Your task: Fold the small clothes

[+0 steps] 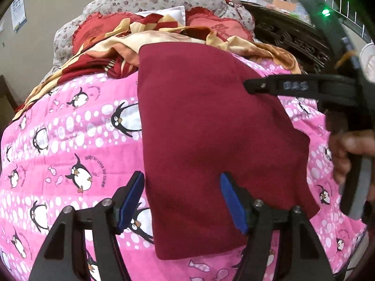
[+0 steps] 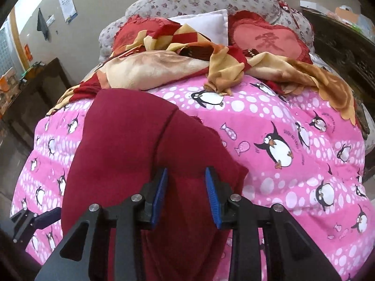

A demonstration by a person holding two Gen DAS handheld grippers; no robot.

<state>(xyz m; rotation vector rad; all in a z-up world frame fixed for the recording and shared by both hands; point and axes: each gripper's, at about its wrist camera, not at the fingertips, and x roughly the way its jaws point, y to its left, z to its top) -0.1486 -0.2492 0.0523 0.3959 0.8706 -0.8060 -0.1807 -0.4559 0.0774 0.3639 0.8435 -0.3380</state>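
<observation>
A dark red garment [image 1: 211,135] lies flat on the pink penguin quilt [image 1: 70,145]. My left gripper [image 1: 181,188] is open and empty, its jaws astride the garment's near left edge. In the left wrist view the right gripper [image 1: 248,86] reaches in from the right above the garment; its jaw state does not show there. In the right wrist view the garment [image 2: 131,140] shows a fold ridge down its middle. My right gripper [image 2: 186,182] hovers over it with blue pads apart and nothing between them. The left gripper [image 2: 44,217] shows at the garment's left edge.
A rumpled red and cream blanket [image 2: 164,63] and red heart cushions [image 2: 269,39] lie at the far end of the bed. A dark carved wooden headboard [image 1: 293,39] stands at the right. A dark cabinet [image 2: 35,86] stands to the left.
</observation>
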